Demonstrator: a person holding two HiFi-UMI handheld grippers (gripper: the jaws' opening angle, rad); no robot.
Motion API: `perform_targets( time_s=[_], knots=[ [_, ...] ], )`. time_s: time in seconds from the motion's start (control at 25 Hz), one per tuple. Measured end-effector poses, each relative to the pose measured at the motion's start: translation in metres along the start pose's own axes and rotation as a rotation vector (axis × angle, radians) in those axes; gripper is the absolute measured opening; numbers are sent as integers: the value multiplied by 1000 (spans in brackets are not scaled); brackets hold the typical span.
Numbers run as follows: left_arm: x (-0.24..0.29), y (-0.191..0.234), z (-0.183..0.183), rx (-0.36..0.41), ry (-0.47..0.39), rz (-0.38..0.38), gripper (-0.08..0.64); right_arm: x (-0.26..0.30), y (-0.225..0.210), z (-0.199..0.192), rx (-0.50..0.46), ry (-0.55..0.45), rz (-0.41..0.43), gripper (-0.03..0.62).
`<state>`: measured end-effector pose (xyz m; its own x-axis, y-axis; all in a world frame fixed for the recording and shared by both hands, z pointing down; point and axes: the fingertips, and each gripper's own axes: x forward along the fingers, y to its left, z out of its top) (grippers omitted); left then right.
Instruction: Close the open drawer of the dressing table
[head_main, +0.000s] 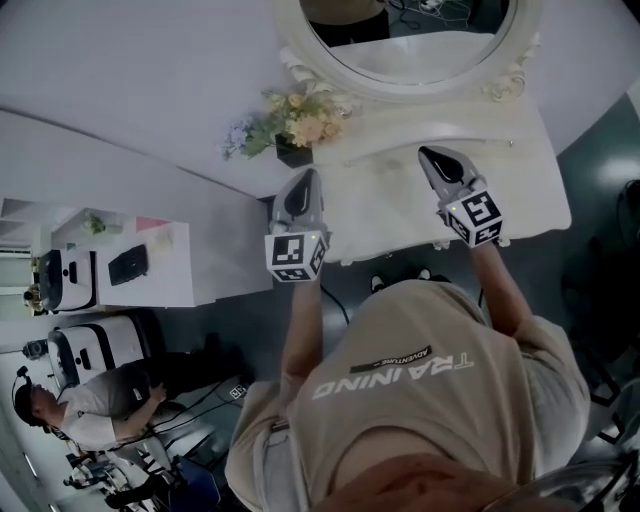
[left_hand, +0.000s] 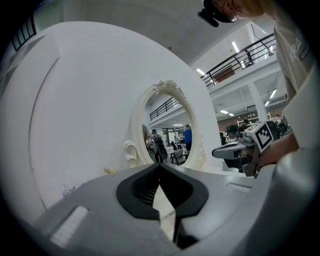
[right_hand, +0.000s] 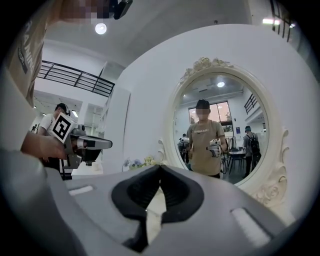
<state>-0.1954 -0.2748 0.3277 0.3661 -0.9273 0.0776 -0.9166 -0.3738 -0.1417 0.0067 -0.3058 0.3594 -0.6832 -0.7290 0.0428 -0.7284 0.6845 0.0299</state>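
Head view: a white dressing table (head_main: 522, 170) stands against a pale wall (head_main: 130, 70), and the floor (head_main: 600, 140) around it is dark. An oval mirror (head_main: 400, 88) in a carved white frame rises at the back of the table. A bunch of flowers (head_main: 295, 120) sits on the table's left end, next to the frame. The left gripper (head_main: 308, 178) and right gripper (head_main: 430, 155) hover over the front part of the tabletop, well apart, tips pointing at the mirror. The drawer cannot be made out from above; only the table's front edge shows, below the grippers. To the left a low white cabinet (head_main: 165, 265) stands close to the table's corner. Farther off, a seated person (head_main: 90, 410) is among cases and cables.

Left gripper view: the left gripper's (left_hand: 160, 167) jaws meet at the tips with nothing between them; only a pale sliver of tabletop shows through lower down. The mirror is ahead, the bare wall fills the left, and the right gripper juts in from the right.

Right gripper view: the right gripper's (right_hand: 160, 169) jaws are likewise pressed together and empty. The mirror is ahead and to the right, reflecting a person in a tan shirt. The flowers are low at centre left, with the left gripper beyond them.
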Motion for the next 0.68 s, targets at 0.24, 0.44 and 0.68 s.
perform_targets(
  time_s=[0.24,0.44,0.68],
  knots=[
    [3,-6,0,43,4,-17,-3,-3,4,1,-16,1,16,4],
    [16,-6,13,49,-22,-58,-3,-7,-4,17,-33,-30,-14,5],
    [18,-8,23,61,-43,-81,-3,-11,-2,23,-35,-27,-21,4]
  ],
)
